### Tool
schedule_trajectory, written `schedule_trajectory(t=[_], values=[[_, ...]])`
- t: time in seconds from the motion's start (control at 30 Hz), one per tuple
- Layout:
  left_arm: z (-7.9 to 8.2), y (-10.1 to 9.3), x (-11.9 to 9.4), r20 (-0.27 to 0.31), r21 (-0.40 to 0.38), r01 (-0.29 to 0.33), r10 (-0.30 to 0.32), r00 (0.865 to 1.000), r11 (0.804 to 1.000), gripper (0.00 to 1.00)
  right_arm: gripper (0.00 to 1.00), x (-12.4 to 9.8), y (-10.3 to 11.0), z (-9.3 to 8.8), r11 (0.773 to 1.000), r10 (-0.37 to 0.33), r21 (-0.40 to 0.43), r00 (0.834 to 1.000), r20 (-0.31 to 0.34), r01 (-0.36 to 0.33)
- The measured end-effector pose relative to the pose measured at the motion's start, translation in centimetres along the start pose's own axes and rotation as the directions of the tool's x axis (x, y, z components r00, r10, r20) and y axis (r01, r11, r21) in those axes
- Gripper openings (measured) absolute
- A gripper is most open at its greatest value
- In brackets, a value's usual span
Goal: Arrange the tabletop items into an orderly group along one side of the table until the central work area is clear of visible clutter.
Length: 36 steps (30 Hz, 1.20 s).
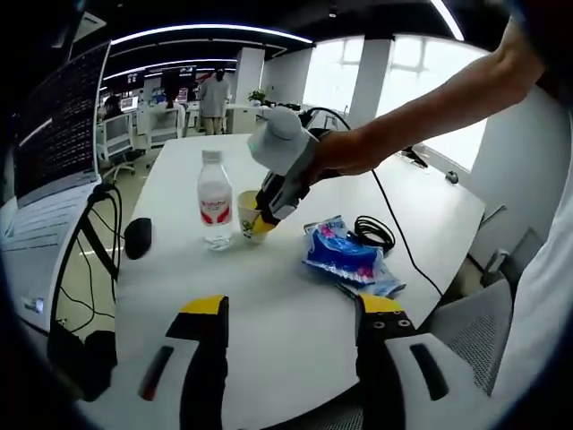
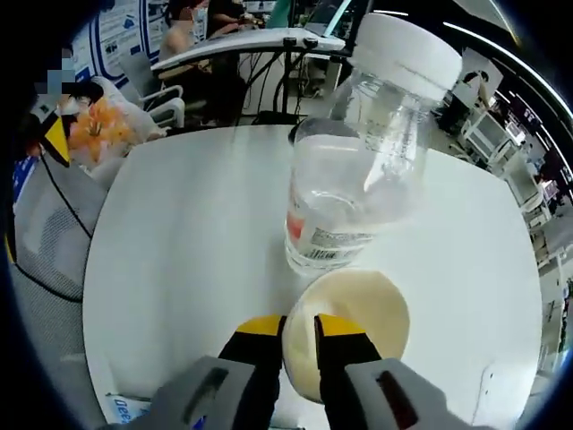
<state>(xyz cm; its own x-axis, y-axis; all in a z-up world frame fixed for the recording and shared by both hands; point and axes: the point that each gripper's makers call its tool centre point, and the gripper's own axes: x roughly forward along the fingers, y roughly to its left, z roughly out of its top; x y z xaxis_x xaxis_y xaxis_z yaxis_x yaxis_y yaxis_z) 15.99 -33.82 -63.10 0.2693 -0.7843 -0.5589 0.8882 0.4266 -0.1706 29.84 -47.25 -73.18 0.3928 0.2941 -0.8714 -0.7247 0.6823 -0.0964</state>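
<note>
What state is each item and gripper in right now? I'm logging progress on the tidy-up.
Water bottle: upright, capped, beside the cup.
Paper cup: upright, rim pinched by the right gripper.
Blue packet: lying flat on the table.
Black cable: coiled by the packet.
Black mouse: resting near the table edge.
Left gripper: open, holding nothing.

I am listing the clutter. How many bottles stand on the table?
1. The bottle stands upright near the table's middle, beside the cup whose rim the right gripper pinches. Others may be hidden outside the views.
</note>
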Motion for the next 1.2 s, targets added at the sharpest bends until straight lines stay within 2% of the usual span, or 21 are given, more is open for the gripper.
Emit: schedule_trajectory(t=[0.37,0.63,0.87,0.93,1.07,1.13,1.2], values=[[0.5,-0.4,0.3,0.004,0.012,0.006,-0.007,1.0,1.0,0.57,0.21,-1.2,-0.2,0.3,1.0,-0.012,-0.005,1.0,0.02,0.012],[0.9,-1.2,0.5,0.009,0.024,0.014,-0.014,1.0,1.0,0.57,0.26,-2.3,-0.1,1.0,1.0,-0.005,-0.022,0.998,0.06,0.007],[0.8,-1.7,0.4,0.007,0.032,0.02,-0.021,1.0,0.999,0.57,0.26,-3.8,-0.1,1.4,0.999,-0.028,-0.024,0.993,0.114,0.03],[0.8,-1.7,0.4,0.008,0.034,0.022,-0.022,1.0,0.999,0.57,0.26,-3.4,-0.5,1.4,0.999,-0.032,-0.017,0.991,0.127,0.035],[1.1,-1.8,0.4,0.008,0.043,0.027,-0.027,1.0,0.999,0.58,0.26,-5.1,-0.6,1.5,0.999,-0.042,0.023,0.987,0.158,0.039],[1.2,-1.9,0.4,0.008,0.051,0.031,-0.032,0.999,0.998,0.58,0.26,-5.2,-1.3,1.2,0.998,-0.045,0.041,0.985,0.169,0.039],[1.3,-2.0,0.5,0.008,0.056,0.034,-0.035,0.999,0.998,0.58,0.26,-6.1,-0.9,1.4,0.998,-0.053,0.053,0.982,0.182,0.044]])
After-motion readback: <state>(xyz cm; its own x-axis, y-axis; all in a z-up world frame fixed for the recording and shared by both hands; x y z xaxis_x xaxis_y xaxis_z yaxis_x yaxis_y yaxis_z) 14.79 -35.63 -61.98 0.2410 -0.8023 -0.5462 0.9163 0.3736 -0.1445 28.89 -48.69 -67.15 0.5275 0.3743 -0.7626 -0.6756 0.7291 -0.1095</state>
